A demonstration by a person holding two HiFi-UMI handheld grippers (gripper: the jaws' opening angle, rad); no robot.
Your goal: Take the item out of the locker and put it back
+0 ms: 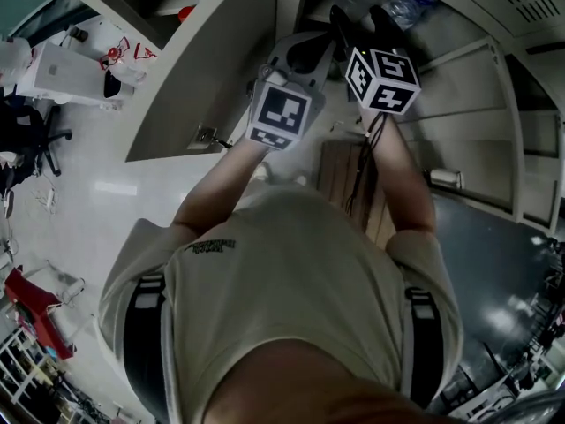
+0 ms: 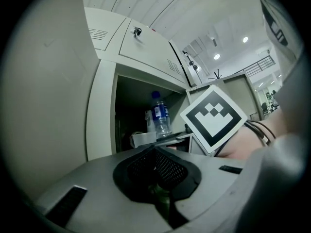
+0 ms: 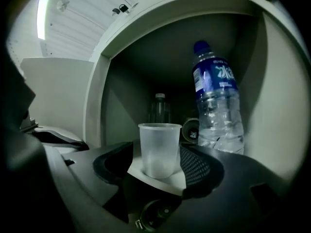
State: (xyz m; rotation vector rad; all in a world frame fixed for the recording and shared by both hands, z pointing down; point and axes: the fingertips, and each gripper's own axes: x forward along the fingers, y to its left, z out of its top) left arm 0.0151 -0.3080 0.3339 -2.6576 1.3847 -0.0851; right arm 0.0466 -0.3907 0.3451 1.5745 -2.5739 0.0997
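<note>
A translucent plastic cup (image 3: 159, 149) stands on the shelf of the open locker (image 3: 272, 81). My right gripper (image 3: 158, 155) is open, its pads on either side of the cup with a gap on the left side. To the cup's right stands a blue-labelled water bottle (image 3: 216, 106). The left gripper view shows the same cup (image 2: 141, 139) and bottle (image 2: 159, 115) from outside the compartment. My left gripper (image 2: 156, 152) is shut on nothing, held beside the right gripper's marker cube (image 2: 214, 118). In the head view both grippers are raised: left (image 1: 296, 56), right (image 1: 362, 20).
A clear bottle (image 3: 159, 108) and a dark round thing lying on its side (image 3: 190, 129) sit at the back of the compartment. The locker door (image 3: 53, 96) hangs open at the left. Shut lockers (image 2: 146, 42) lie above. An office chair (image 1: 35, 135) stands far left.
</note>
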